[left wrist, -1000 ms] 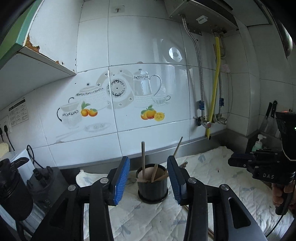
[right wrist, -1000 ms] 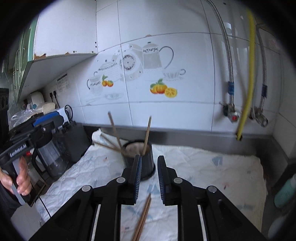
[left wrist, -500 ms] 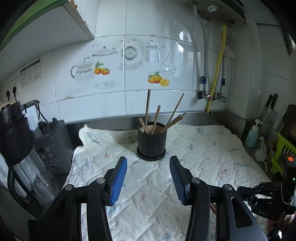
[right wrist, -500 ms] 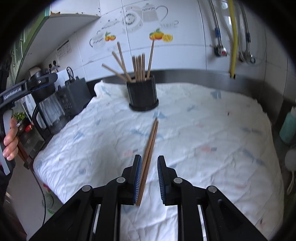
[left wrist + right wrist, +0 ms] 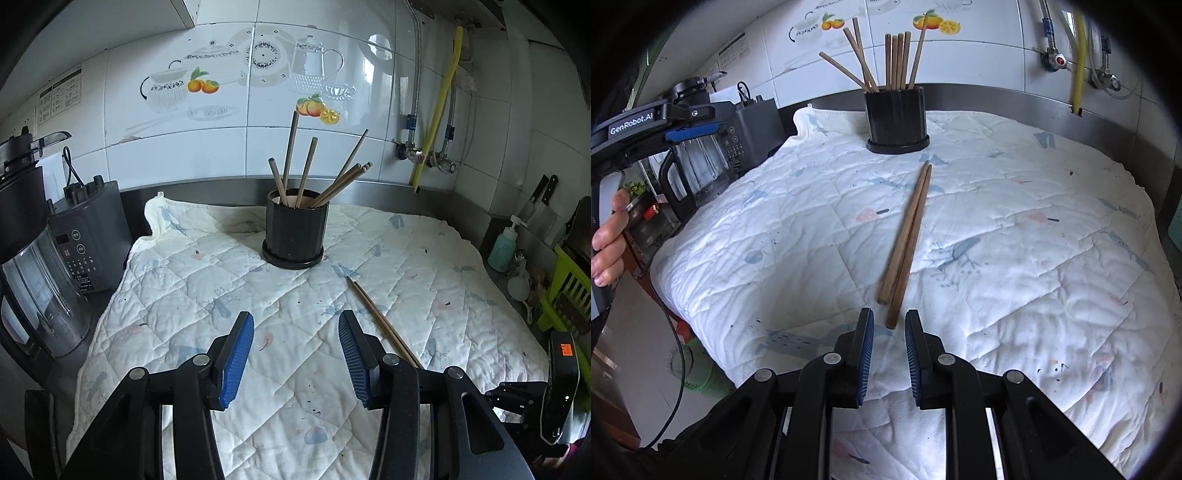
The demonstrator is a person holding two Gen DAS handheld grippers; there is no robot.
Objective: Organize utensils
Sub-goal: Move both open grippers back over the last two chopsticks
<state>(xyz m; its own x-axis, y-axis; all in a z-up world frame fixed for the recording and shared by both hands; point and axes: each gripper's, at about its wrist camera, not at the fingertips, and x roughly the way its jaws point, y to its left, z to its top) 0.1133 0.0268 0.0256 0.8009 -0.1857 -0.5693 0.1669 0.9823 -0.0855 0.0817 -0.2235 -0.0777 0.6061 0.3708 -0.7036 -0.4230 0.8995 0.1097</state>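
A black ribbed holder [image 5: 295,232] [image 5: 897,118] stands at the back of the quilted cloth with several wooden chopsticks upright in it. Two loose chopsticks [image 5: 907,236] [image 5: 384,325] lie side by side on the cloth in front of it. My right gripper [image 5: 889,332] hovers low over the cloth. Its jaws stand a narrow gap apart with nothing between them, and the near end of one chopstick lies just ahead of the tips. My left gripper [image 5: 295,336] is open and empty, to the left of the loose pair and aimed at the holder.
The white quilted cloth [image 5: 184,295] covers the counter. A blender jug [image 5: 33,258] and its grey base [image 5: 88,240] stand at the left edge. A soap bottle [image 5: 502,247], knives [image 5: 543,192] and a green rack [image 5: 569,291] are at the right. A yellow hose [image 5: 439,110] hangs on the tiled wall.
Both grippers have sunk and tipped down from facing the wall to facing the cloth. The right one has come close to the near ends of the loose chopsticks.
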